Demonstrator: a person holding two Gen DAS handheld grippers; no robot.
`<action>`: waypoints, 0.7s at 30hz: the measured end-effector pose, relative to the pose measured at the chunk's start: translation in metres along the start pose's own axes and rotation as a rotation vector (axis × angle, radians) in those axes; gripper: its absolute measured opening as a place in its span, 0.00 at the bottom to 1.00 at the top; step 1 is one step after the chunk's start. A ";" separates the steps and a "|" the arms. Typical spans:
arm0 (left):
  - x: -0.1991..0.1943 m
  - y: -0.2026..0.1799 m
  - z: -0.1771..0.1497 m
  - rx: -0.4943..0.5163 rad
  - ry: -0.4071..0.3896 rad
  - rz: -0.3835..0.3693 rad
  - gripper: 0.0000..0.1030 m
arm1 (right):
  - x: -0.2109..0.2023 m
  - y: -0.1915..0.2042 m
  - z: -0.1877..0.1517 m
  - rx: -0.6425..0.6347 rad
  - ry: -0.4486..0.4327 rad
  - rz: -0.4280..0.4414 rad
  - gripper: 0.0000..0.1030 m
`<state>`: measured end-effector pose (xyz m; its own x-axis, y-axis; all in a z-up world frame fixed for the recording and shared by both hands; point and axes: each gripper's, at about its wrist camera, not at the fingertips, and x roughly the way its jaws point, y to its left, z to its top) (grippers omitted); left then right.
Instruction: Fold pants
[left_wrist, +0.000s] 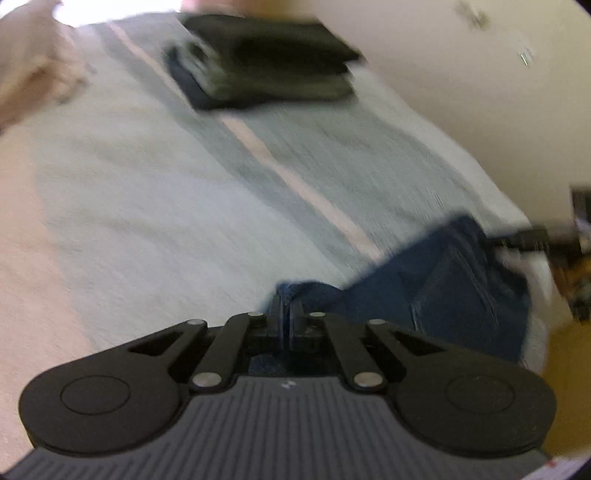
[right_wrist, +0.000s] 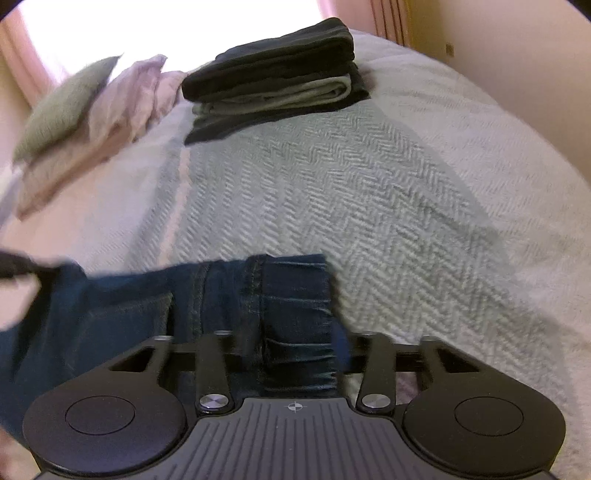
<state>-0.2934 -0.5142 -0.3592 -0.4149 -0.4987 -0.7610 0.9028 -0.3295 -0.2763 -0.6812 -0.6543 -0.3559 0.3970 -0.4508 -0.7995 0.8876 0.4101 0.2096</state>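
Left hand-held gripper (left_wrist: 286, 325) is closed tight on a fold of the blue jeans (left_wrist: 443, 284), which lie on the bed (left_wrist: 147, 206) at 4 o'clock. Right hand-held gripper (right_wrist: 295, 350) stands wide open, jeans (right_wrist: 229, 295) between its jaws. Stack of folded dark garments (right_wrist: 273, 77) at 12 o'clock.

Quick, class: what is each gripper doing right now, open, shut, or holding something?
Left gripper: shut on the blue jeans.
Right gripper: open, jaws spread wide with the jeans' bunched denim lying between them, not clamped.
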 end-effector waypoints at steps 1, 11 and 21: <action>0.000 0.004 -0.003 -0.036 -0.016 0.008 0.01 | 0.003 0.000 -0.002 -0.020 0.010 -0.022 0.18; 0.010 0.005 -0.018 -0.098 -0.097 0.278 0.17 | -0.011 0.007 0.005 0.056 -0.028 -0.176 0.20; -0.019 -0.022 -0.061 0.059 -0.069 0.251 0.21 | -0.009 0.087 -0.023 -0.303 -0.030 -0.175 0.29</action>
<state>-0.2982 -0.4488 -0.3743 -0.1869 -0.6239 -0.7588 0.9713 -0.2331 -0.0476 -0.6134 -0.5966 -0.3431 0.2560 -0.5558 -0.7909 0.8351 0.5392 -0.1087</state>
